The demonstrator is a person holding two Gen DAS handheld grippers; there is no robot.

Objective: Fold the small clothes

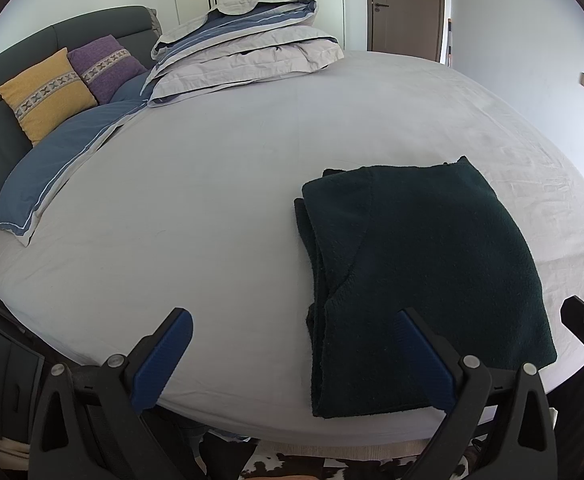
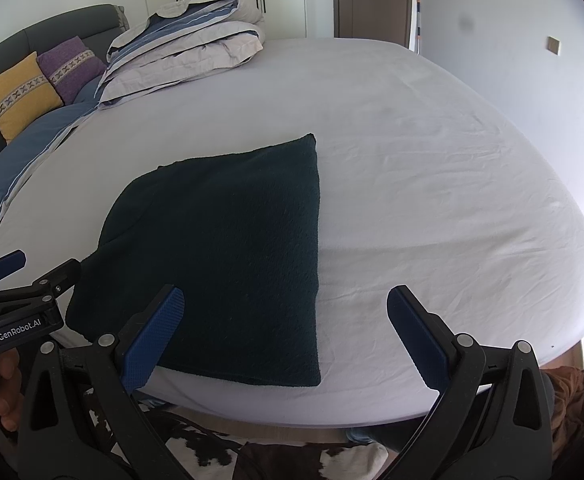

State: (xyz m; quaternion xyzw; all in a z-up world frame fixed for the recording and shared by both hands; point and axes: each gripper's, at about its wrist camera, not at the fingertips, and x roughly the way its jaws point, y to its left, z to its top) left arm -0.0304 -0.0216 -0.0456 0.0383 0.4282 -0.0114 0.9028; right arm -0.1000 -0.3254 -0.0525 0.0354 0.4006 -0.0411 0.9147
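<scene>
Both the left gripper (image 1: 296,344) and right gripper (image 2: 285,320) gape wide, holding nothing, near the folded garment (image 1: 424,276); pinch its 2 near corners evenly.

Folded garment (image 2: 227,256) was plain, very dark green, near black. Bed sheet (image 2: 432,184) was pale grey-white. Gripper pads (image 2: 151,340) were blue on black frames. At the headboard edge: mustard cushion (image 1: 45,94) and purple cushion (image 1: 105,66), each with a cross-patterned band. Folded duvet (image 1: 243,44) was grey with blue stripes; headboard (image 1: 91,28) was dark grey.
</scene>
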